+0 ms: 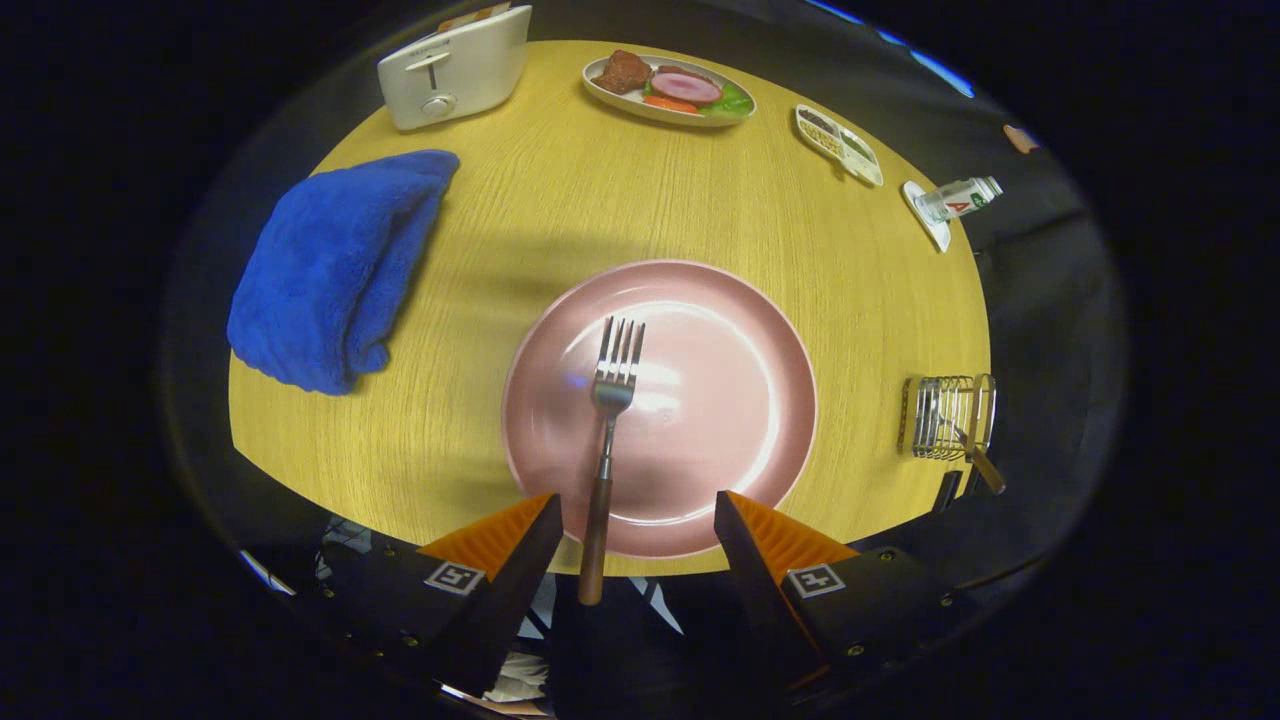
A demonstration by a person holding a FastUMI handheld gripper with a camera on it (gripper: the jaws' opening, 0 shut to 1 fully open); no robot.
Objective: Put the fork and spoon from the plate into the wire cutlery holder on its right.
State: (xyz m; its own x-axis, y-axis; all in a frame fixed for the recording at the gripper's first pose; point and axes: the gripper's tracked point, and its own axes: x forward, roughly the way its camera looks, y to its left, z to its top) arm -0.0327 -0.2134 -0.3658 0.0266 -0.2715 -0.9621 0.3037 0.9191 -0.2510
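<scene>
A round wooden table [560,215] carries everything. The pink plate [720,400] lies just ahead of the gripper [637,520], whose fingers stand wide apart and hold nothing, their tips over the plate's near rim. Left of the plate, well apart from it, lies a folded blue towel [335,265]. At the table's far side stand a white toaster [455,68] and an oval dish of food [668,88], with a small divided tray [838,145] to their right. The wire cutlery holder [945,415] stands at the table's right edge, well apart from the plate, with a wood-handled utensil leaning out of it. The fork [608,440] lies on the plate, tines pointing away, its wooden handle reaching past the near rim and between the fingers, nearer the left one. A small bottle [958,198] lies on its side near the tray
</scene>
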